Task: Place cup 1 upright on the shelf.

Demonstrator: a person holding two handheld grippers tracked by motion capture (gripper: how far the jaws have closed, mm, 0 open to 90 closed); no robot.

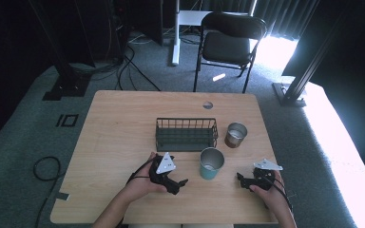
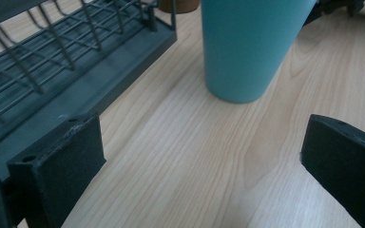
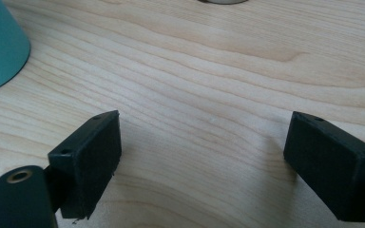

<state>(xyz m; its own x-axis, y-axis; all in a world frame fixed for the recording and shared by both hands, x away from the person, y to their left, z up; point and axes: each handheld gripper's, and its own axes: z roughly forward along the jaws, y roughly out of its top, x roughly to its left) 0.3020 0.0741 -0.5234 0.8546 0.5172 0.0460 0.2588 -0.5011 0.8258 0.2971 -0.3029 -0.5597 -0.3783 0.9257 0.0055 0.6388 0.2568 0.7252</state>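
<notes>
Pale wood table (image 1: 123, 142) stands on grey carpet, a black chair (image 1: 228, 40) behind it. Cropped in the left gripper view, the teal cup (image 2: 247, 47) loses its rim. Left gripper (image 1: 179, 183) and right gripper (image 1: 241, 178) flank that cup, jaws spread wide, holding nothing.

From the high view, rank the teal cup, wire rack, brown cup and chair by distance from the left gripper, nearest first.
From the left gripper:
1. Teal cup, just to its right.
2. Wire rack, straight ahead of it.
3. Brown cup, ahead and right, beside the rack.
4. Chair, on the floor beyond the table.
</notes>
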